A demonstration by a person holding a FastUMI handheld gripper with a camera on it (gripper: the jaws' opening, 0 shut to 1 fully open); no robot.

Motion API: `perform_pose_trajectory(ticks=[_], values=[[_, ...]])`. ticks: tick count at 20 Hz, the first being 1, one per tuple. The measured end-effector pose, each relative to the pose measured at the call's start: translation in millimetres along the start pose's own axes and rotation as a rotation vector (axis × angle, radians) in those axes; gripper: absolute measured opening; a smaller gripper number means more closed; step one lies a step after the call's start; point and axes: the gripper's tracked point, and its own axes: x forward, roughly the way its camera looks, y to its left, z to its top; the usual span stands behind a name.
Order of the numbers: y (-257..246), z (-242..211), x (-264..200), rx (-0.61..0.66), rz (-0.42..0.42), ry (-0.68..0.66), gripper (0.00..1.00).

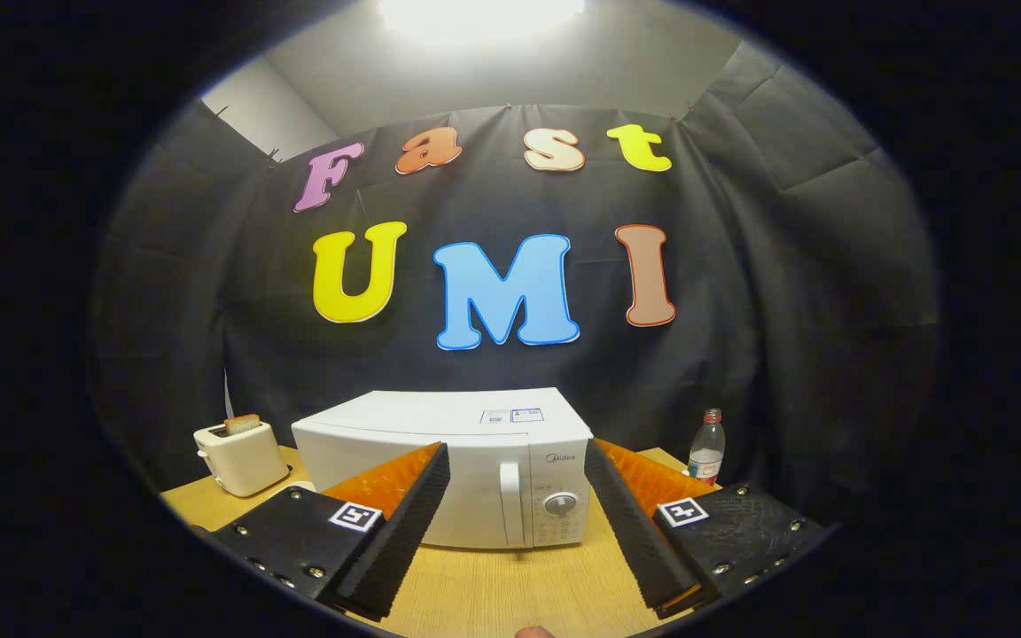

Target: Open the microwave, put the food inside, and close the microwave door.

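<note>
While spread, hand-held gripper (518, 461) facing perhaps-Midea microwave (448, 461).

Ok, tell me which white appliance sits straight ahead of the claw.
The microwave, door shut, between the open claw's fingers; the toaster holding bread stands off beside it.

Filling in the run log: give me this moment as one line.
tongs: open, empty | microwave: door shut, just ahead | handle: between fingers' line, untouched | toaster, bottle: flanking
</note>
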Motion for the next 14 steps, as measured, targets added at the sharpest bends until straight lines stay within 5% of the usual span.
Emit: perform_pose_trajectory(ticks=[14], values=[[2.5, -94.0, 98.5, -0.063, 0.055, 0.19, 0.98]])
